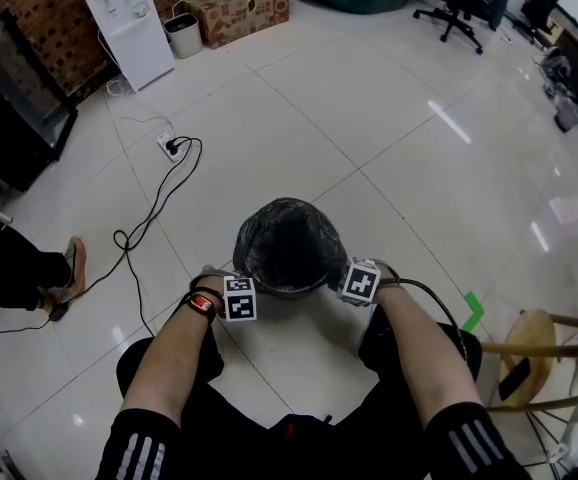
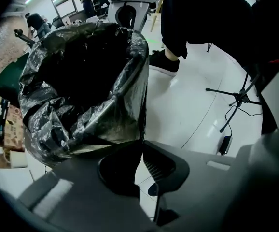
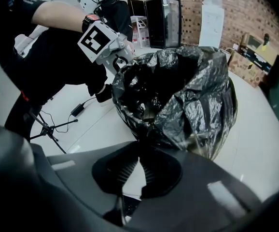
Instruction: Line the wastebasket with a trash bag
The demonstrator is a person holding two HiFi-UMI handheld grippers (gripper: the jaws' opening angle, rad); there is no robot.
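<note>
We are holding the left gripper (image 1: pixel 237 290) and the right gripper (image 1: pixel 359 280) at the near rim of the wastebasket (image 1: pixel 285 290), one on each side. In the left gripper view, the left gripper (image 2: pixel 142 143) is clenching its jaws together on a thin fold of the black trash bag (image 2: pixel 81 71). In the right gripper view, the right gripper (image 3: pixel 139 144) is likewise clamping the bunched film of the trash bag (image 3: pixel 188 100).

The bag is sitting inside the wastebasket, with its mouth spreading over the rim. The wastebasket is standing on the open middle of the floor (image 1: pixel 369 118), just in front of our knees.

The floor is glossy white tile and is reflecting the ceiling lights. Along its far left edge, a brick wall (image 1: pixel 39 18) is backing a white water dispenser (image 1: pixel 129 18), a small bin (image 1: pixel 183 34) and a cardboard box (image 1: pixel 239 13). A power strip (image 1: pixel 172 148) is feeding a black cable (image 1: pixel 134 238) across the tiles. A green tape mark (image 1: pixel 472 311) and a wooden stool (image 1: pixel 534 353) are lying near the right edge.
</note>
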